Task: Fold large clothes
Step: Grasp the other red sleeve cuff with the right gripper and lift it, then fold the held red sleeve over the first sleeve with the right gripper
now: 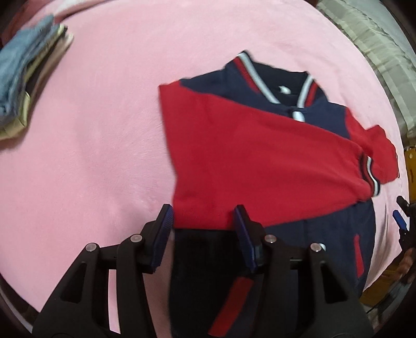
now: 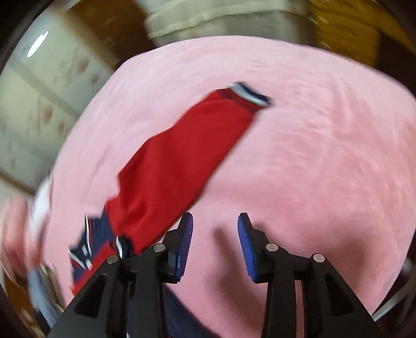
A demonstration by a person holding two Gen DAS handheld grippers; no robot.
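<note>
Closest in on the left wrist view, the left gripper (image 1: 204, 215) has its blue pads spread apart, hanging over the near edge of the red sleeve (image 1: 247, 166) that's folded across the jacket (image 1: 325, 234), and nothing looks pinched between them. That jacket is navy with red sleeves and a striped red-white collar (image 1: 249, 70), lying flat on the pink blanket (image 1: 104, 117), over on the right half of that view. One sleeve is laid across the chest, its striped cuff (image 1: 371, 176) ending up near the right edge. Further back on the left there's a stack of folded clothes (image 1: 26, 78), denim on top, well apart from the jacket. On the right wrist view, pretty blurry, the right gripper (image 2: 215, 226) also has its jaws open over bare blanket, just beside the other red sleeve (image 2: 182, 161), which stretches out away from the body with its cuff (image 2: 249, 95) at the far end. Past the blanket there's some beige bedding (image 2: 208, 18).
</note>
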